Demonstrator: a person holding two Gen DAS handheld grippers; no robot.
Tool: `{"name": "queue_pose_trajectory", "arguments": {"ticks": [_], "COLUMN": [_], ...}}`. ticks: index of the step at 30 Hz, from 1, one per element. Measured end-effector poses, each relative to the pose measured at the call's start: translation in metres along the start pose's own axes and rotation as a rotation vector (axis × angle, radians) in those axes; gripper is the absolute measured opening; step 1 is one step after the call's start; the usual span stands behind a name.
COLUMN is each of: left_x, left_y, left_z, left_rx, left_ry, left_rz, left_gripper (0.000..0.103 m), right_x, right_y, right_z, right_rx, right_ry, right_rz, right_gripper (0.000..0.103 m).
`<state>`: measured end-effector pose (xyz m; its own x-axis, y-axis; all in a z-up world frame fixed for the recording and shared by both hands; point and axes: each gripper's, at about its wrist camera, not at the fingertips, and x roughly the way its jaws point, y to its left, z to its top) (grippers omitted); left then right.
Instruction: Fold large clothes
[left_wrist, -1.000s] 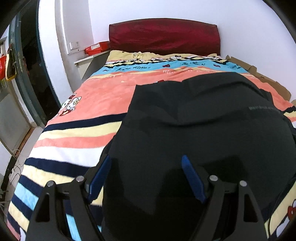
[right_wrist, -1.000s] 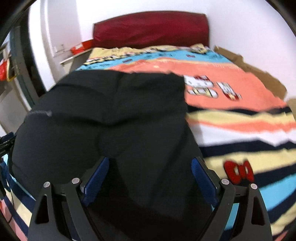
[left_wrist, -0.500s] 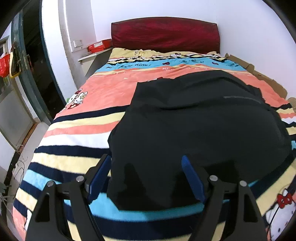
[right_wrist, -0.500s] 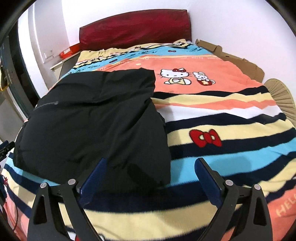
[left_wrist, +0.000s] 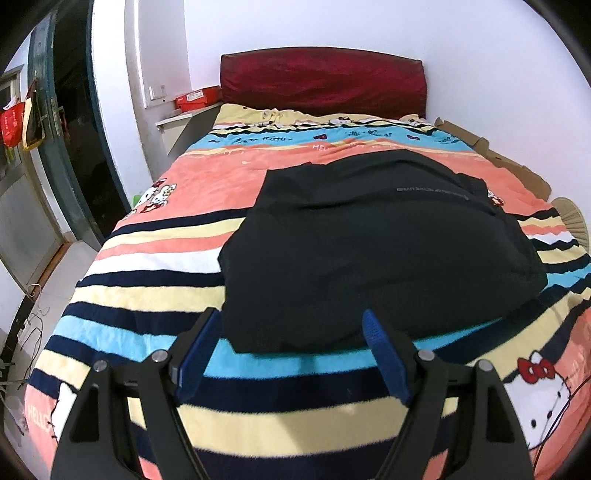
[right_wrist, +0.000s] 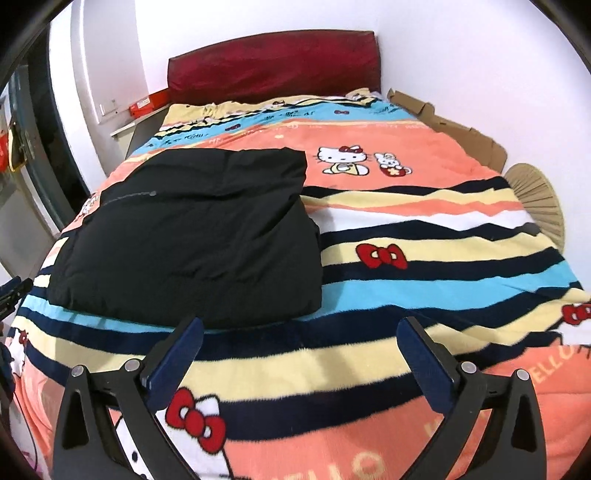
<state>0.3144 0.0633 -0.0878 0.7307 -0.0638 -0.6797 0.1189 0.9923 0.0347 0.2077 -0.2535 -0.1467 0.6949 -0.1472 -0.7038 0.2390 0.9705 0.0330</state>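
A black garment (left_wrist: 376, 251) lies folded into a thick rectangle on the striped Hello Kitty blanket (left_wrist: 147, 295). In the right wrist view the garment (right_wrist: 199, 236) sits left of centre on the blanket (right_wrist: 443, 280). My left gripper (left_wrist: 291, 354) is open and empty, just short of the garment's near edge. My right gripper (right_wrist: 299, 354) is open and empty, near the garment's front right corner and a little back from it.
A dark red headboard (left_wrist: 321, 81) stands at the far end. A shelf with a red box (left_wrist: 195, 99) is at the far left beside a doorway (left_wrist: 74, 147). Cardboard (right_wrist: 450, 125) and a woven fan (right_wrist: 539, 195) lie along the right bed edge.
Both grippers have drawn back from the garment toward the foot of the bed. The garment, loose and close under the fingers before, now lies flat and free on the blanket.
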Motion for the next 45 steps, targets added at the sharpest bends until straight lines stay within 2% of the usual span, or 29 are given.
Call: {"name": "queue_pose_trajectory", "arguments": {"ticks": [6,10,19,35,39,42,45], "left_x": [-0.024,-0.029,-0.01,0.042,0.055,0.07,0.09], "left_y": [0.008,0.013,0.024,0.029,0.045,0.066,0.082], "left_z": [-0.013,-0.022,-0.031,-0.017,-0.002,0.015,0.032], "left_rx": [-0.019,-0.032,-0.081,-0.074,-0.102,-0.155,-0.191], "left_ry": [-0.061,-0.08,-0.059,-0.009,-0.009,0.004,0.027], "left_rz": [0.008,0.019,0.033,0.047,0.016,-0.069,-0.124], "left_gripper": [0.078,0.078,0.078,0.078,0.078,0.078,0.078], "right_x": [-0.008,-0.004,0.03,0.084,0.09,0.095,0.102], "right_y": [0.011,0.01,0.0,0.005,0.003,-0.001,-0.006], "right_z": [-0.012,-0.016,-0.014,0.028,0.043,0.056,0.07], "right_rx": [-0.011,0.032,0.058,0.044,0.032,0.024,0.027], "right_ry": [0.015,0.008,0.029,0.026,0.015,0.005,-0.003], "right_rz": [-0.004,0.006,0.003,0.043,0.05,0.051,0.06], "right_gripper": [0.102,0.103,0.103,0.103,0.103,0.103,0.103]}}
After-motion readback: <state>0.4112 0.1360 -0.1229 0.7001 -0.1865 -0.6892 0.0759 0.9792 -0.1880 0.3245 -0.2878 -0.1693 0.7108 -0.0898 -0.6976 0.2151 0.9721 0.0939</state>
